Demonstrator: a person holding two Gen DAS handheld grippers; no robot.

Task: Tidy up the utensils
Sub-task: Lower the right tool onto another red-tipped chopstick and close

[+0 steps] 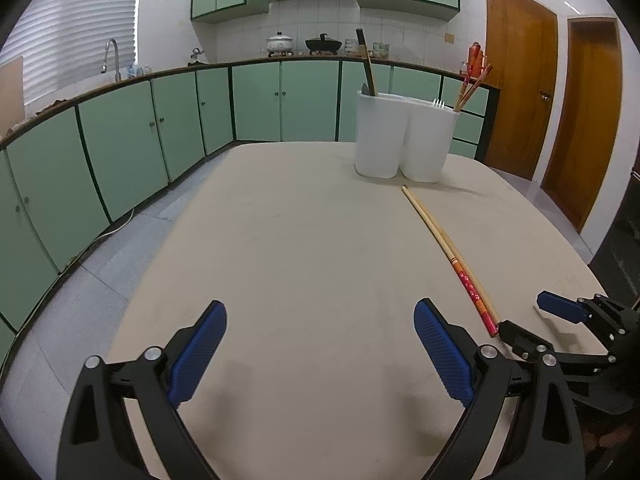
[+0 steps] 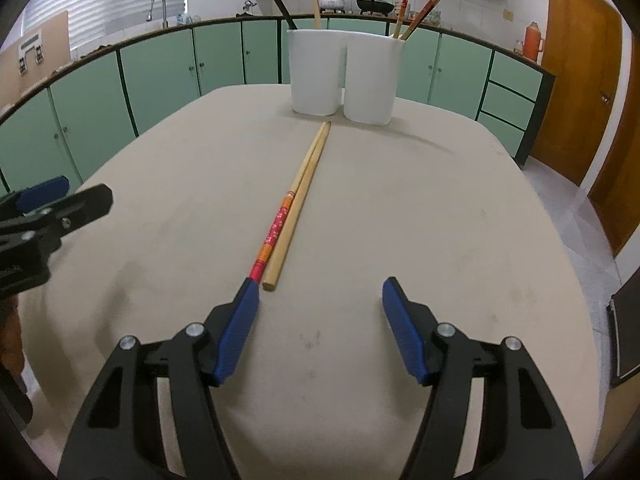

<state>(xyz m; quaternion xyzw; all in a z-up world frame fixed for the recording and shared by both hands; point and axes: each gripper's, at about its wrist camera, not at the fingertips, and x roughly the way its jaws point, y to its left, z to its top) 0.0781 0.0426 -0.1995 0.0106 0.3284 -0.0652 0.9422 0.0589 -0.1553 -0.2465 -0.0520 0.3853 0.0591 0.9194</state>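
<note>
Lying on table [image 2: 440, 208]: two chopsticks [image 2: 298, 200] side by side, one plain, one with red patterned end, tips pointing at white holder [image 2: 344, 76]. Holder at far side, two compartments, more chopsticks [image 2: 416, 12] upright in right one, dark-handled utensil [image 2: 278, 0] in left. Right tool [image 2: 320, 304] low over near ends, jaws partly open, nothing gripped; left pad [image 2: 236, 332] at red end, contact unclear. Left tool [image 1: 320, 356] wide open, empty, beside it.
</note>
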